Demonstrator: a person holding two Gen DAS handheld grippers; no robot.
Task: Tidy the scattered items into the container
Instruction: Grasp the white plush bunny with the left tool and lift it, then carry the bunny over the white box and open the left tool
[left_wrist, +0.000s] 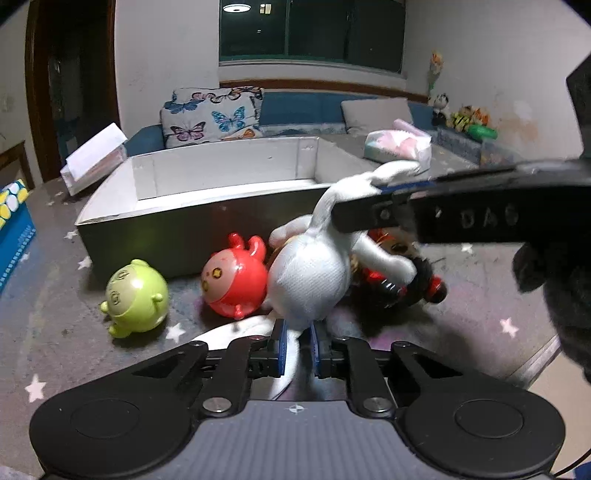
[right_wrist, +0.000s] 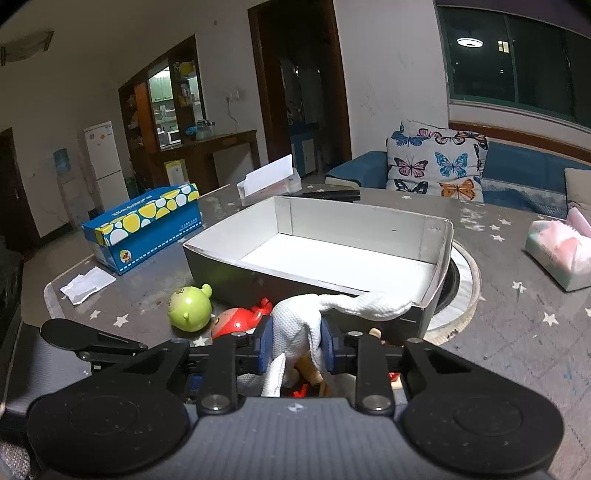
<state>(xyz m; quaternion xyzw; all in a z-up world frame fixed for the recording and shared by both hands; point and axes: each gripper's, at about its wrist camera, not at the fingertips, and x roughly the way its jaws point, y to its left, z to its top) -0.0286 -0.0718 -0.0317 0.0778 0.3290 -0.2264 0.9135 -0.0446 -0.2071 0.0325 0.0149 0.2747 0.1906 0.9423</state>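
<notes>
A white plush toy hangs between both grippers, just in front of the open white-lined box. My left gripper is shut on its lower limb. My right gripper is shut on its upper part; its fingers cross the left wrist view from the right. A green round toy and a red round toy lie on the table by the box's near wall. A doll with dark hair and red parts lies behind the plush.
The box has nothing inside. A blue tissue box stands to the left, a pink tissue pack to the right. A crumpled paper lies near the table's left edge. A sofa with a butterfly cushion is behind.
</notes>
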